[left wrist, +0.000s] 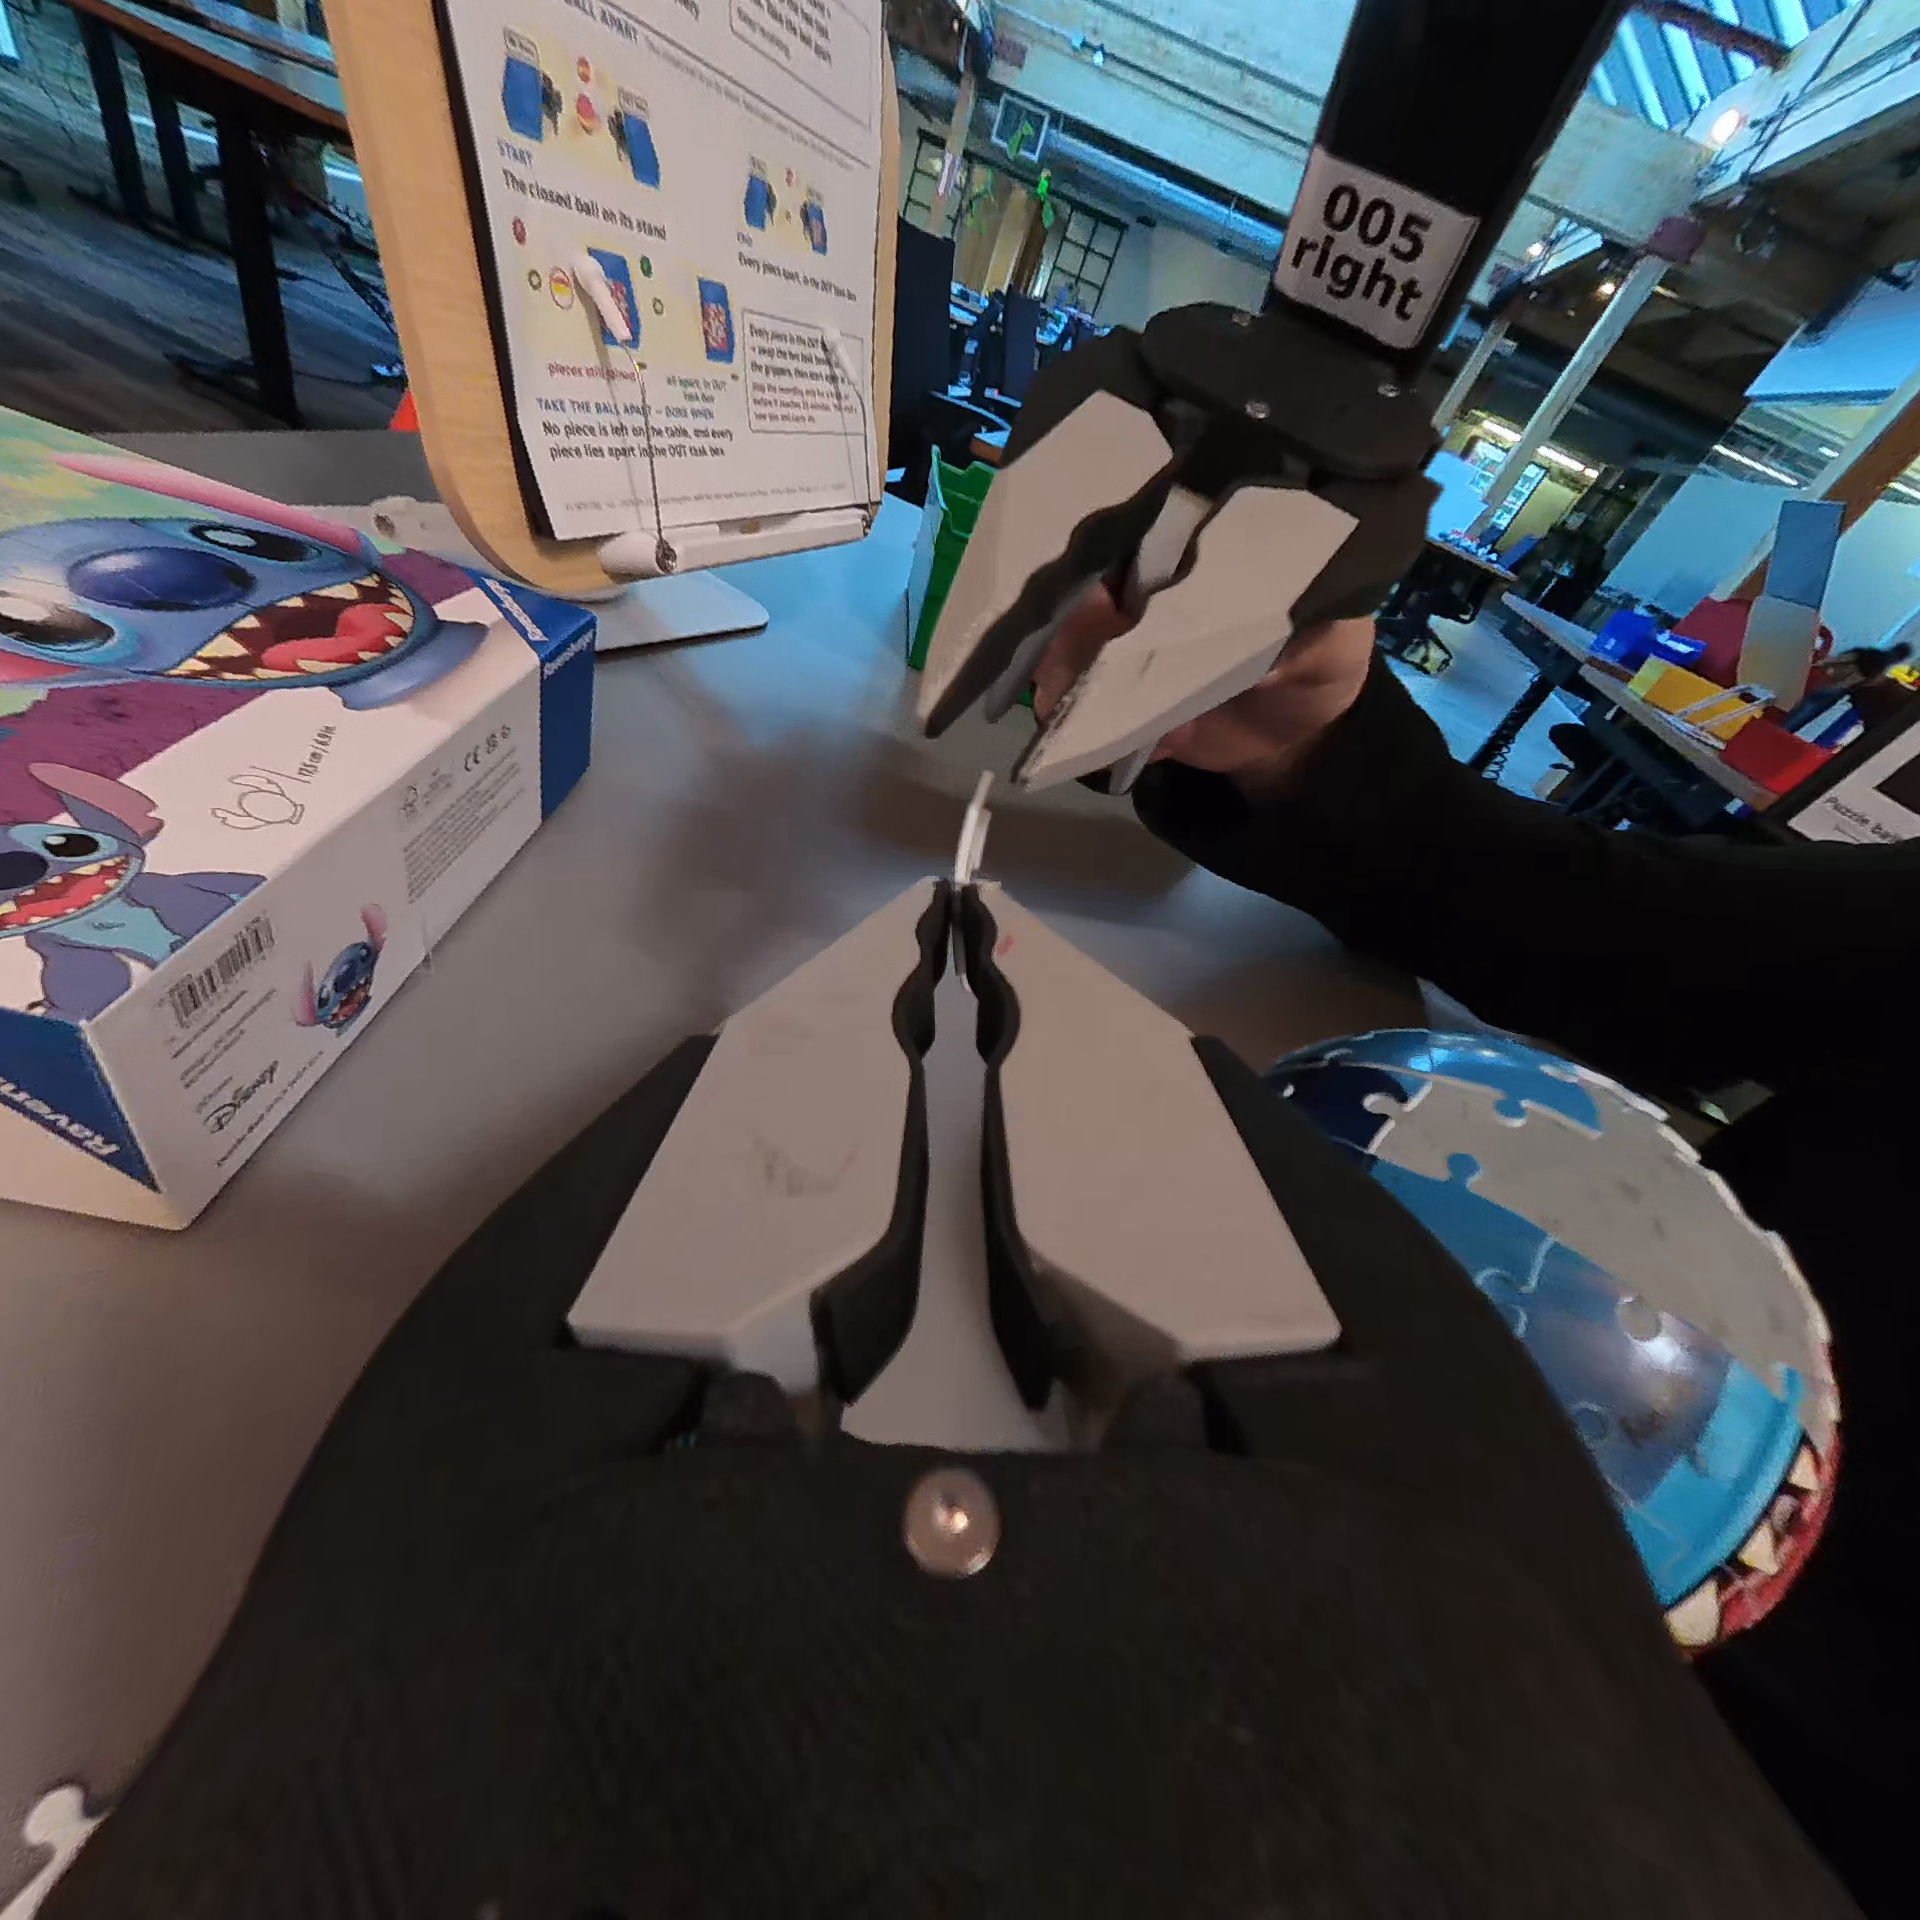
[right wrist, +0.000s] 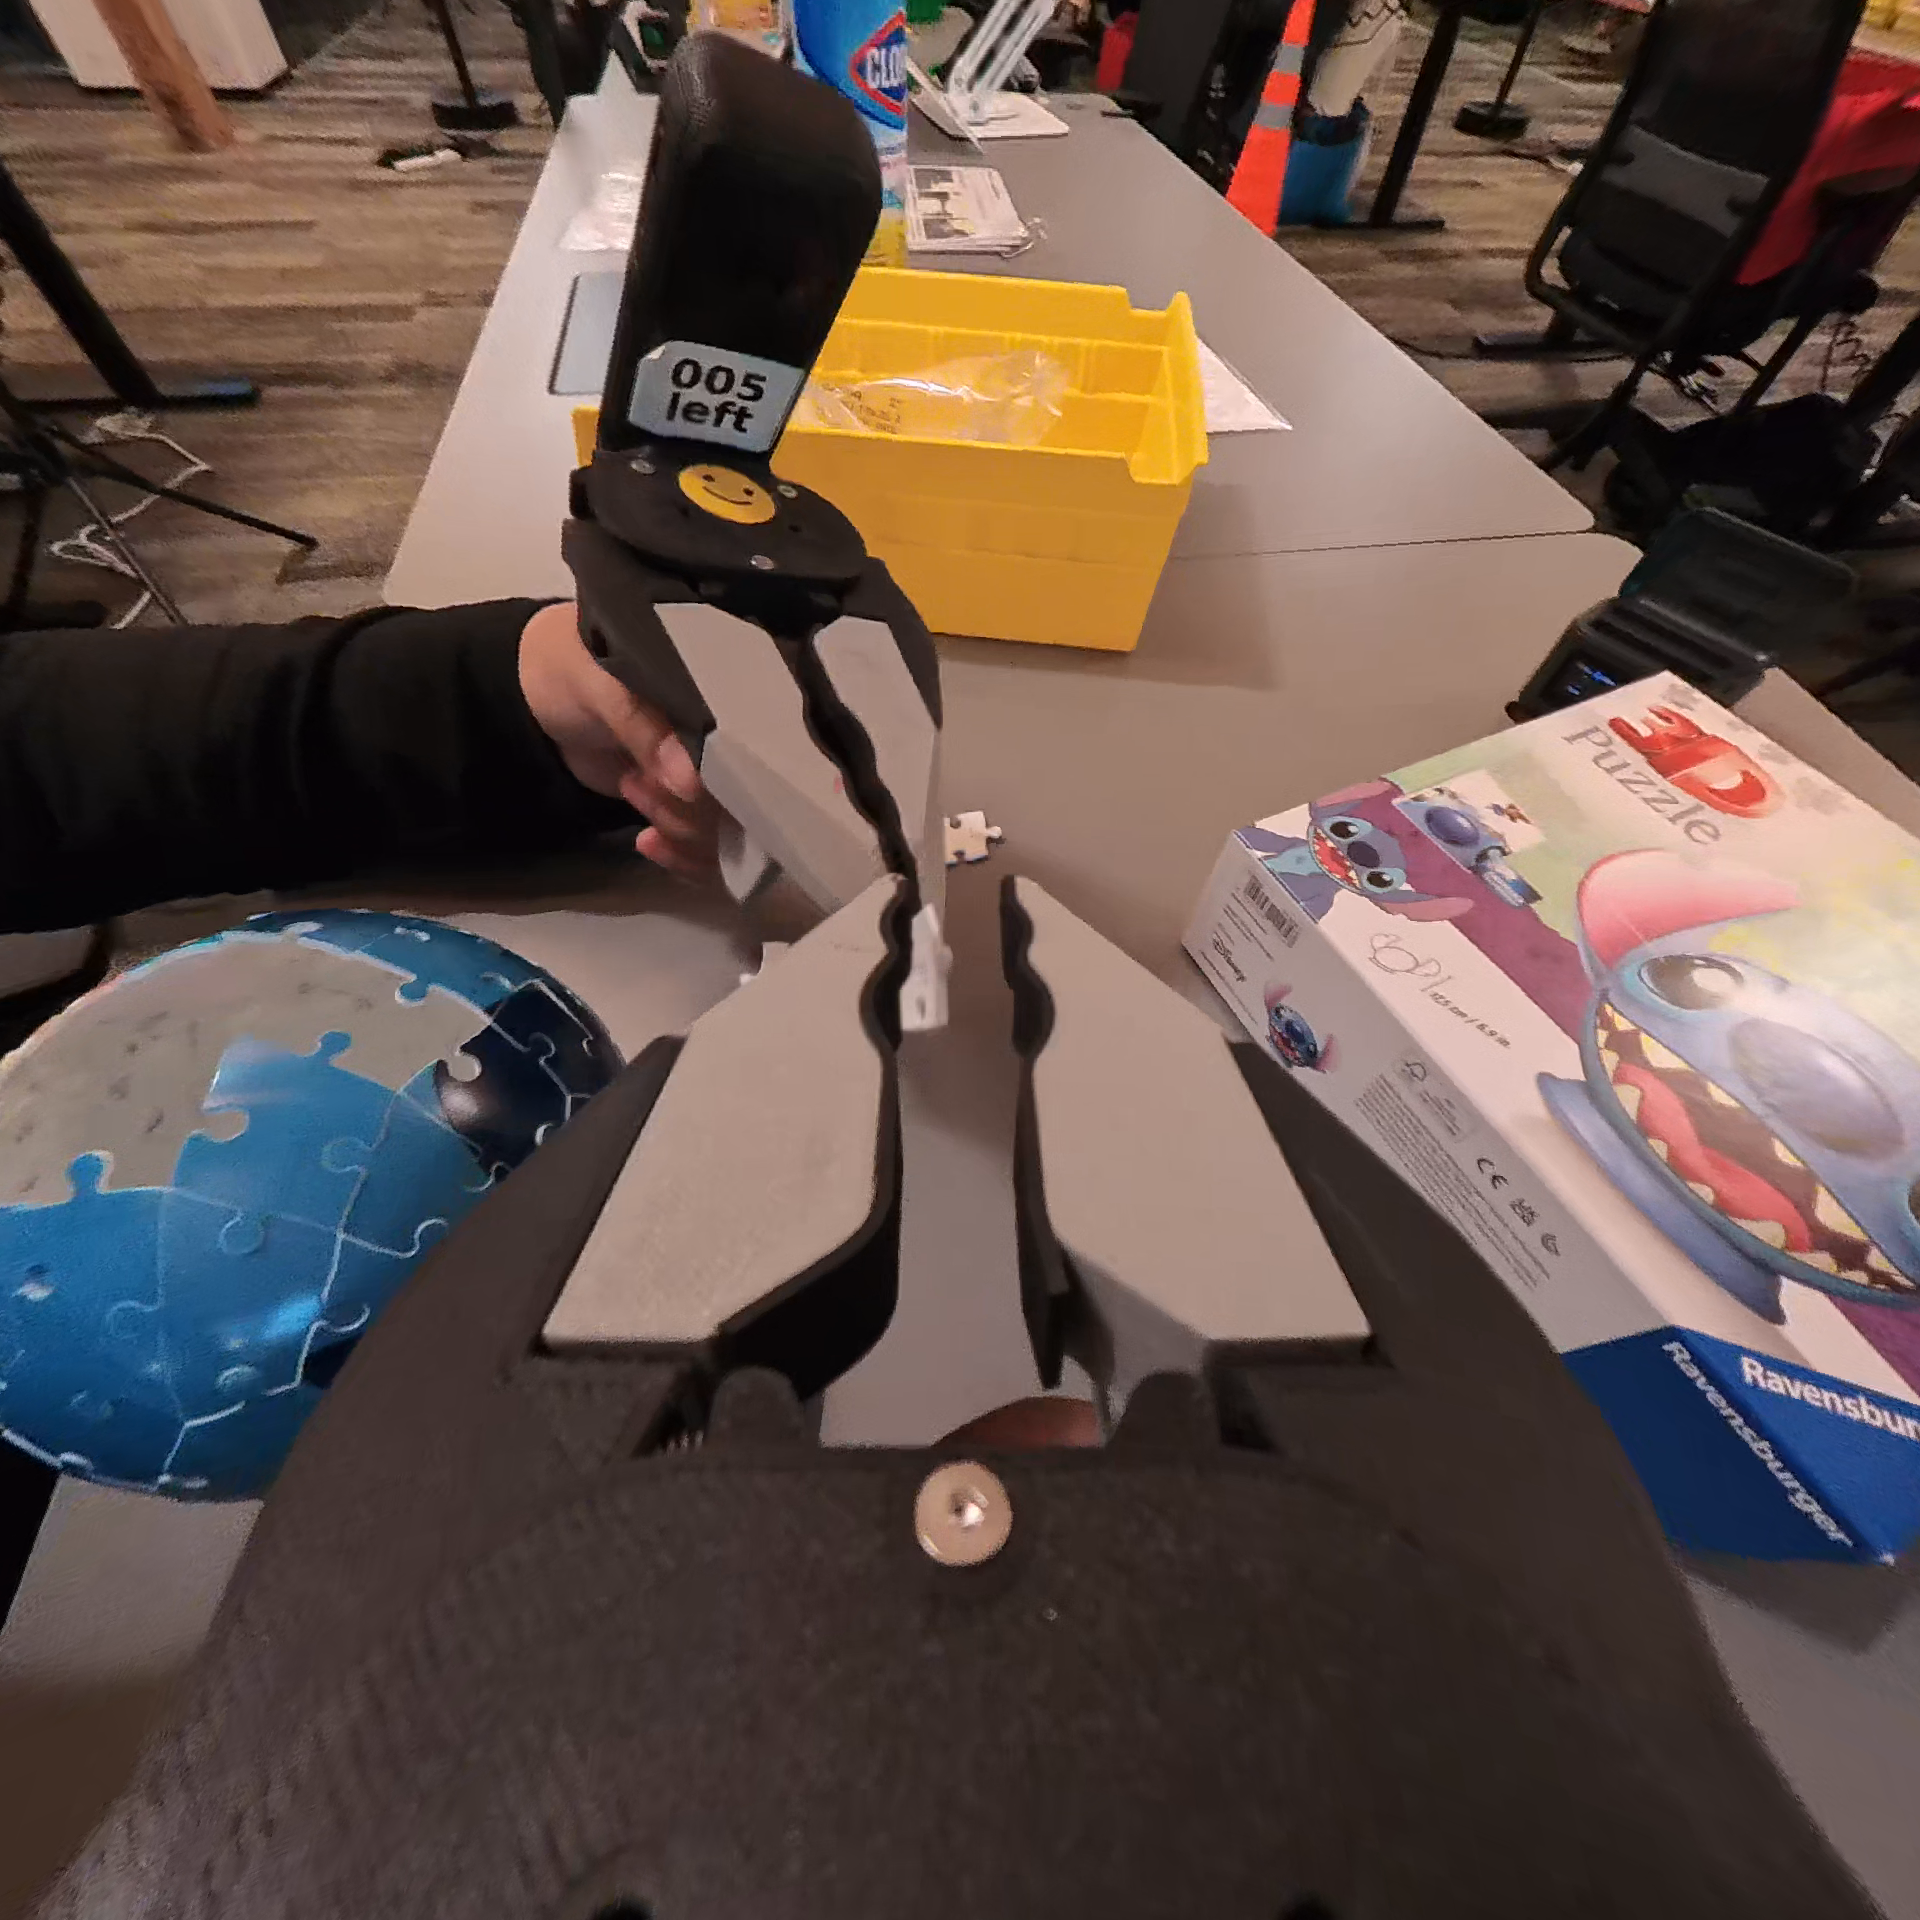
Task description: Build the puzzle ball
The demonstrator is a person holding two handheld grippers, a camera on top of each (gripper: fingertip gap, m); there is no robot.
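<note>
The partly built blue puzzle ball (left wrist: pixel 1558 1299) lies on the grey table beside my grippers; it also shows in the right wrist view (right wrist: pixel 239 1174). My left gripper (left wrist: pixel 956 888) is shut on a thin white puzzle piece (left wrist: pixel 974 831), held edge-on above the table. In the right wrist view the left gripper (right wrist: pixel 925 920) reaches down from above with that piece (right wrist: pixel 925 977). My right gripper (right wrist: pixel 954 885) is open, and the piece hangs between its jaws, close to the left finger. In the left wrist view the right gripper (left wrist: pixel 977 753) sits just beyond the piece.
The puzzle box (left wrist: pixel 260 831) lies to the left, also in the right wrist view (right wrist: pixel 1558 1039). A loose piece (right wrist: pixel 971 836) lies on the table, another (left wrist: pixel 52 1829) at the near edge. An instruction board (left wrist: pixel 665 260), a green bin (left wrist: pixel 951 540) and a yellow bin (right wrist: pixel 997 468) stand behind. My two grippers' fingertips are within a few centimetres of each other.
</note>
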